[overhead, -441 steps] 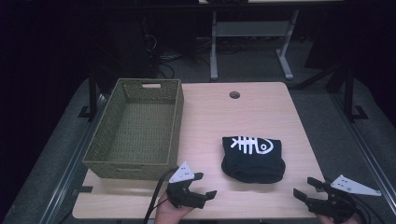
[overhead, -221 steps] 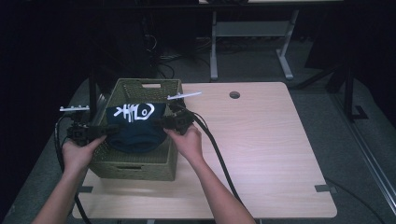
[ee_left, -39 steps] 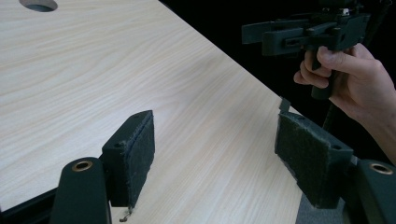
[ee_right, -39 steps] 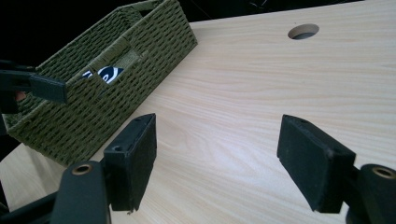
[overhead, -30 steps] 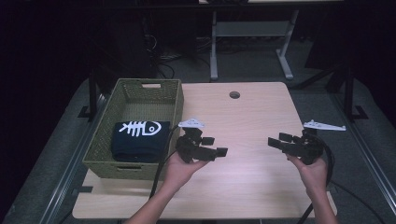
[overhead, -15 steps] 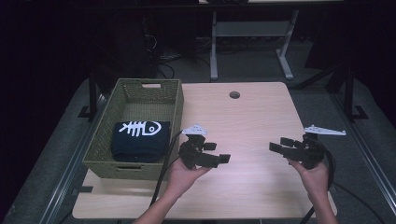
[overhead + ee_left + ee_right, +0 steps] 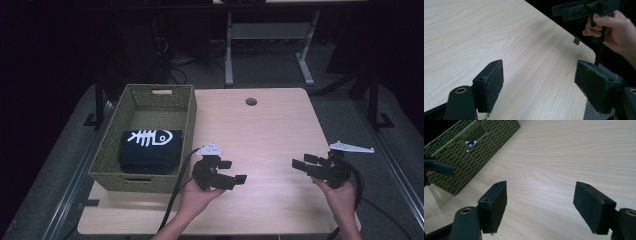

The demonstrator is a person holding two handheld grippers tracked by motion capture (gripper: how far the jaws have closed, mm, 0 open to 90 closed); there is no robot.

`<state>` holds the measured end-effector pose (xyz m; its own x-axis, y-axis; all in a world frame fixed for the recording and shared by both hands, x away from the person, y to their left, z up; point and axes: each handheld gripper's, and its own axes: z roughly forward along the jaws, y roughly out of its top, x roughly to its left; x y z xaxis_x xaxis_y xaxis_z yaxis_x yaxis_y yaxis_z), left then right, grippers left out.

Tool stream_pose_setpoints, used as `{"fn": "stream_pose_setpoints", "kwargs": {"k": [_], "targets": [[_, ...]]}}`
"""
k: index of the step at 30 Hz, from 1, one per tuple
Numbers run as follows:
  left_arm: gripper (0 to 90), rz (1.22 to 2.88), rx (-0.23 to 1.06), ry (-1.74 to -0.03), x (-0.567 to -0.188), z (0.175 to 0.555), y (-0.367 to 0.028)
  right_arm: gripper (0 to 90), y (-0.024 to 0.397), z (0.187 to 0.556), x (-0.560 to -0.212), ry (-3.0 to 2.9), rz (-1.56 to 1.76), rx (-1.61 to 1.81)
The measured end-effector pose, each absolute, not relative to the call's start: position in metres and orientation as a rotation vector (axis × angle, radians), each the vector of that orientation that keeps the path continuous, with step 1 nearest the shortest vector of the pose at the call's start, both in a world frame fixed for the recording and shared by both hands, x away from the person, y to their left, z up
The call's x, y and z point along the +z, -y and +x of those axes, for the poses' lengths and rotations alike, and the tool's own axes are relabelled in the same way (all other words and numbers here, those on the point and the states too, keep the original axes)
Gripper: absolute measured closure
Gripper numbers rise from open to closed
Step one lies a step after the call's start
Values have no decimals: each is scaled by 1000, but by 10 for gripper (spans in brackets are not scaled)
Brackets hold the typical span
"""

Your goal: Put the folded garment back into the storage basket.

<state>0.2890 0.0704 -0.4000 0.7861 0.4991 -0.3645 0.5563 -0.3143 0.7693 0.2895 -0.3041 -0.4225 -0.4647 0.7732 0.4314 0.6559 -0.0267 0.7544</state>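
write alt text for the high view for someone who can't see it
A person's two hands hold the left gripper and the right gripper with fingers open and empty above a light wooden table. At the table's left, a green woven basket contains a folded dark garment with a white fish-skeleton print.

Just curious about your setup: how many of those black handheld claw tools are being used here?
2. The left gripper is beside the green basket; the right gripper is near the table's right edge. Both empty.
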Motion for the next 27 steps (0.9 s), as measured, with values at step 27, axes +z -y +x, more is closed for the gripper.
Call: {"fn": "stream_pose_setpoints", "kwargs": {"k": [27], "targets": [[225,1989,-80,-785,-433,265,-95,263,301,267,-444,-2135,1546,1451]]}}
